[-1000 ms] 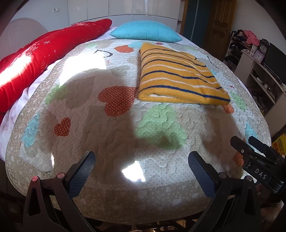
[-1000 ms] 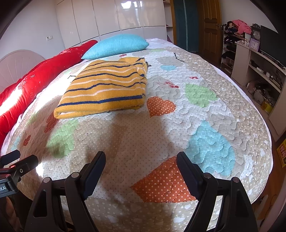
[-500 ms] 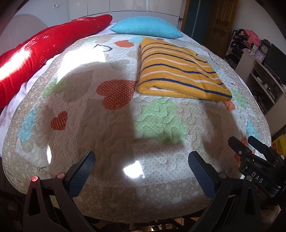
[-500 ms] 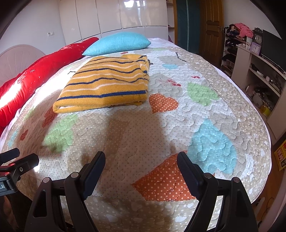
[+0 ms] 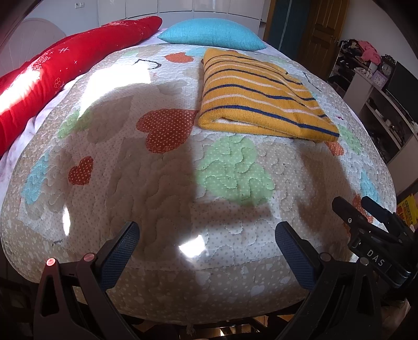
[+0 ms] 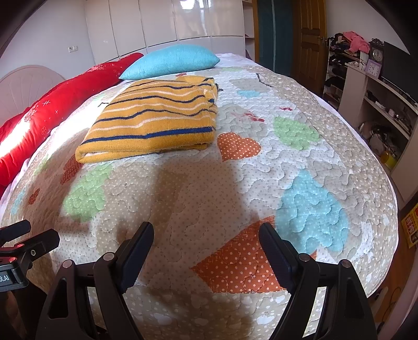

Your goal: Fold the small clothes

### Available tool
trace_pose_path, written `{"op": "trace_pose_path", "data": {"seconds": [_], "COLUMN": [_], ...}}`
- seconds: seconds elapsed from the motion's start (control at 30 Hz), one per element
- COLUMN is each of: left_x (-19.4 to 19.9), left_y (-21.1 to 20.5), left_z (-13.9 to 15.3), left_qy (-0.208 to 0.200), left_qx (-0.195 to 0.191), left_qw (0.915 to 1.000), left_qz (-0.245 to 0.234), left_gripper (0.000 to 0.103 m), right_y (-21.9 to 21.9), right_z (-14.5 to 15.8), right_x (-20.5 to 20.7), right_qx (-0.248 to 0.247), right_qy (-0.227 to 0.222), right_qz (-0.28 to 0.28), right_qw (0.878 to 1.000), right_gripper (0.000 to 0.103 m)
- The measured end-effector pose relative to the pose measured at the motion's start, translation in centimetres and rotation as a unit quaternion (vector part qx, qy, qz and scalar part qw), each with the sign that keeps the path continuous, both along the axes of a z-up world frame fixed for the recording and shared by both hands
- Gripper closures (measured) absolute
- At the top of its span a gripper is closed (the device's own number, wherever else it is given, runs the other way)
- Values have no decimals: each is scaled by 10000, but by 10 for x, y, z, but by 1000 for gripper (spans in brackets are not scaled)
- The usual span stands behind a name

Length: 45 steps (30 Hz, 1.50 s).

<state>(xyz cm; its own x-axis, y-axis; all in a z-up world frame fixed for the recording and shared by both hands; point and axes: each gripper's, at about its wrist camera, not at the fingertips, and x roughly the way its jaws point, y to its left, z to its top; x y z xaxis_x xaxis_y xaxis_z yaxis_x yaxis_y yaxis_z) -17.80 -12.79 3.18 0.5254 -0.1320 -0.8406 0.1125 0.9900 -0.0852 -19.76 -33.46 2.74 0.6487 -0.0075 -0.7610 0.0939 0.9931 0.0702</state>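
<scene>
A folded yellow sweater with navy and white stripes lies flat on the quilted bed, toward the far middle. It also shows in the right wrist view. My left gripper is open and empty, hovering over the near edge of the bed, well short of the sweater. My right gripper is open and empty, also over the near edge. The right gripper shows at the right of the left wrist view.
A turquoise pillow and a long red cushion lie at the head of the bed. Shelves with clutter and a clock stand at the right, beside a wooden door. White wardrobes stand behind.
Both grippers have drifted slightly, so the sweater sits a little nearer in view. The sweater has not moved. Both grippers stay open.
</scene>
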Motion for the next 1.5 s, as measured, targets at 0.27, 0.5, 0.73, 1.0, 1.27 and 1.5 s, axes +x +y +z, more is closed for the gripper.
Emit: {"op": "trace_pose_path", "data": {"seconds": [0.27,0.5,0.73,1.0,1.27,1.5], "left_x": [0,2,2,3,4,6], "left_y": [-1,-1,-1,-2,-2,-1], "left_z": [-2,-7,-7,-10,-12,-18], "left_qy": [34,120,126,176,212,279], "left_qx": [14,10,-1,-21,-29,-41], "left_qw": [10000,9999,9999,9998,9998,9996], "left_qz": [3,6,9,2,9,13], "left_gripper": [0,0,0,0,0,0], "right_y": [1,2,4,5,12,15], "right_z": [-2,-3,-3,-4,-4,-4], "right_x": [1,1,1,1,3,7], "right_qx": [8,-6,-5,-18,-92,-149], "right_qy": [35,35,38,47,33,20], "right_qz": [4,30,44,65,174,244], "right_qw": [10000,10000,10000,10000,9998,9996], "right_gripper": [17,16,16,16,16,16]}}
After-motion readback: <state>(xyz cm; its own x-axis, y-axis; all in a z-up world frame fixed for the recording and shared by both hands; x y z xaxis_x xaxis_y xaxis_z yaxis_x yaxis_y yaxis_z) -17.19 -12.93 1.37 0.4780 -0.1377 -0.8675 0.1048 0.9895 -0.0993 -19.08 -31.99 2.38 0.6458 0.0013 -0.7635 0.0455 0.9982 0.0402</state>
